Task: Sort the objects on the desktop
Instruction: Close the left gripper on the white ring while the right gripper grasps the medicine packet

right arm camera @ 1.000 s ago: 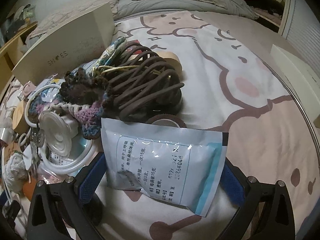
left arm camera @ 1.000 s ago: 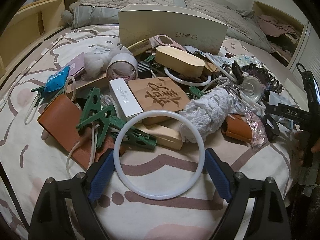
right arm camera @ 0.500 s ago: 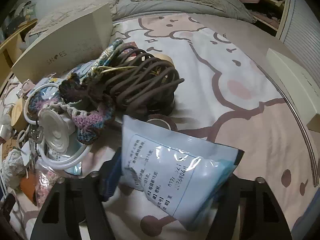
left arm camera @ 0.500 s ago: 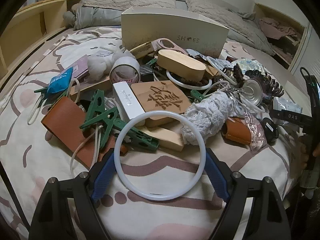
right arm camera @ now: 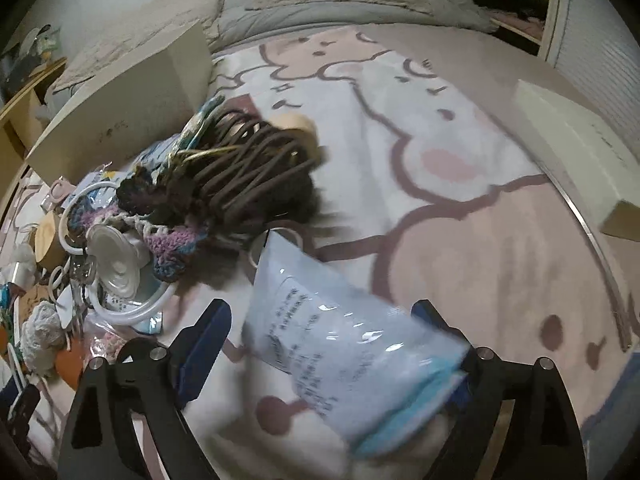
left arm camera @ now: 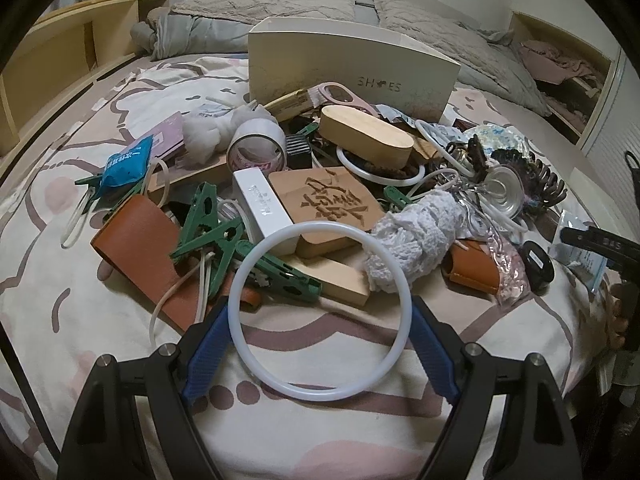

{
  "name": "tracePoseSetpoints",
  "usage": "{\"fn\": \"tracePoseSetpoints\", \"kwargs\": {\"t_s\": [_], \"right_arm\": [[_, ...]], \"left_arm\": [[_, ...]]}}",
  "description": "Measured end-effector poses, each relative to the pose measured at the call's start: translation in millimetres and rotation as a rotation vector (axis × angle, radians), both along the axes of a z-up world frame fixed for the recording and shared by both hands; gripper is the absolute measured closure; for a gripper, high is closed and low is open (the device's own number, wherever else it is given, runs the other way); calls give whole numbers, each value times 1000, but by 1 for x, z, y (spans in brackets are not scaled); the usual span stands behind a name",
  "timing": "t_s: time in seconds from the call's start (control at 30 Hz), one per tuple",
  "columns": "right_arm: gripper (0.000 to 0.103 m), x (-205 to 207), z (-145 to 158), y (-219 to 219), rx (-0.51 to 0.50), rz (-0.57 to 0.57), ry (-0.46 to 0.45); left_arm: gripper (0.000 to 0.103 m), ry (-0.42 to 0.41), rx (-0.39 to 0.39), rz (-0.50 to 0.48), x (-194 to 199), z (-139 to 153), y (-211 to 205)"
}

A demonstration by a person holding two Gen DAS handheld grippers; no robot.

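Blue-padded left gripper (left arm camera: 320, 320) clamps a thin white plastic ring (left arm camera: 320, 310) above the patterned bed sheet (left arm camera: 80, 304); right gripper (right arm camera: 322, 312) grasps a blurred pale-blue printed sachet (right arm camera: 344, 344) over the bed.

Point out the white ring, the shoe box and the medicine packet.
white ring (left arm camera: 320, 393), left wrist view, its lower rim.
shoe box (left arm camera: 344, 60), left wrist view, front wall.
medicine packet (right arm camera: 340, 340), right wrist view, printed face.

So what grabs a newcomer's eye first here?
The white ring spanning the left gripper, in front of a pile of clutter on the bed. On the right, a blurred blue sachet lies tilted between the right gripper fingers.
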State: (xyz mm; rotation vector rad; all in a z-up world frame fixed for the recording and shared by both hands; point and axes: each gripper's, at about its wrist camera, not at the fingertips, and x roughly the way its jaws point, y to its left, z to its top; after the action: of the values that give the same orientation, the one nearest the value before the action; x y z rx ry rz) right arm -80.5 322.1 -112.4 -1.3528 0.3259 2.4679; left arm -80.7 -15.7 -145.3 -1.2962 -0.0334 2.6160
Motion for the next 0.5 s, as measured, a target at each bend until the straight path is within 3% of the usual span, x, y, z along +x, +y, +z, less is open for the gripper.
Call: {"fn": "tracePoseSetpoints", "kwargs": {"t_s": [0.2, 0.5], "right_arm": [[12, 13, 18, 22, -50, -101, 52], [12, 23, 15, 29, -220, -176, 4]], "left_arm": [[18, -8, 1, 0, -1, 0, 0], [18, -13, 15, 1, -3, 1, -1]]}}
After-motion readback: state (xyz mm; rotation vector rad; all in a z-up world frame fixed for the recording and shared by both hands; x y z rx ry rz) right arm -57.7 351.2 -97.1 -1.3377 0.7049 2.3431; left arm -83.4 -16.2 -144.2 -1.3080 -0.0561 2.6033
